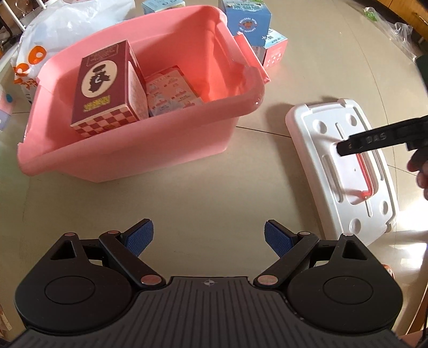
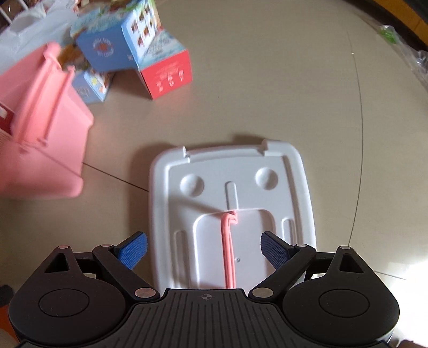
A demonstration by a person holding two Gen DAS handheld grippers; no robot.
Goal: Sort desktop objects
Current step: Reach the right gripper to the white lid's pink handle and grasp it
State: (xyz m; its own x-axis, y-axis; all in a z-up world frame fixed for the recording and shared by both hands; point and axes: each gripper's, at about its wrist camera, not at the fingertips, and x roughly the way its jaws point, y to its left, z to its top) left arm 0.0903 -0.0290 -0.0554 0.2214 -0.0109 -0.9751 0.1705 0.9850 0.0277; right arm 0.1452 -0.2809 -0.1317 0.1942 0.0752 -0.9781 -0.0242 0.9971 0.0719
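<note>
A pink bin (image 1: 187, 139) stands on the table and holds a maroon checkered box (image 1: 104, 88) upright and a pale patterned box (image 1: 171, 91) lying flat. Its white lid (image 1: 342, 171) with a pink handle (image 1: 365, 176) lies to the right. My left gripper (image 1: 208, 237) is open and empty, in front of the bin. My right gripper (image 2: 203, 250) is open and empty, hovering over the lid (image 2: 232, 192), its fingers either side of the pink handle (image 2: 228, 249). It shows at the right edge of the left wrist view (image 1: 374, 140).
Blue and red cartons (image 1: 248, 21) (image 2: 128, 45) are stacked behind the bin (image 2: 40, 128). A white plastic bag (image 1: 58, 29) lies at the back left. Clear plastic wrap (image 2: 401, 45) lies near the far right table edge.
</note>
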